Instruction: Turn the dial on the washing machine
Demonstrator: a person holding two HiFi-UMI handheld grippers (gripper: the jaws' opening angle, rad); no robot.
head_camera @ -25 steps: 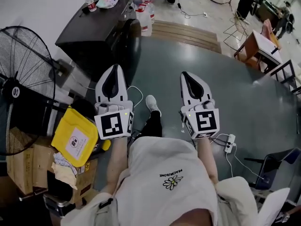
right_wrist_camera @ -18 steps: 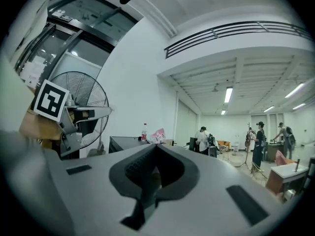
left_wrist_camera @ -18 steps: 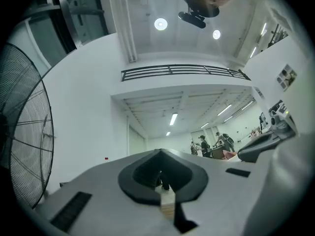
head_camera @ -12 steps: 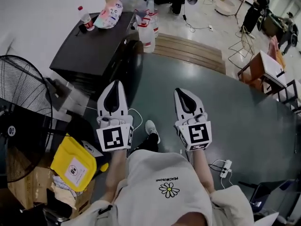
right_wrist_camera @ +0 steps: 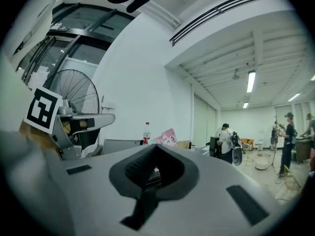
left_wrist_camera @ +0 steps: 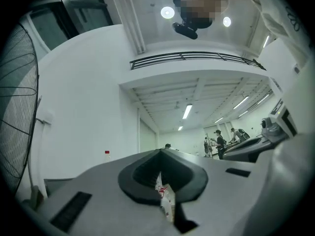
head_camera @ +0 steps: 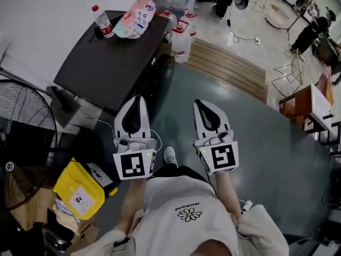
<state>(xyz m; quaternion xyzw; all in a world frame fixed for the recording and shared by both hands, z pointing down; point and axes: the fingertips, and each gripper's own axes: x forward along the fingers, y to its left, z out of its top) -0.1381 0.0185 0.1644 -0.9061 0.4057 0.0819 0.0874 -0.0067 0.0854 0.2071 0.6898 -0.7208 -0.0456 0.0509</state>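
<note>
The dark washing machine (head_camera: 106, 63) stands at the far left, its front facing right. Its dial cannot be made out. On its top, at the far end, stand a red-capped bottle (head_camera: 101, 21) and a pink pouch (head_camera: 136, 19). The person holds both grippers side by side, pointing away from the body. The left gripper (head_camera: 137, 101) is clenched with nothing between its jaws, its tips near the machine's front. The right gripper (head_camera: 201, 108), also clenched and empty, is over the grey floor to the right. A fan (head_camera: 24, 143) and a yellow bag (head_camera: 80, 188) are at the near left.
</note>
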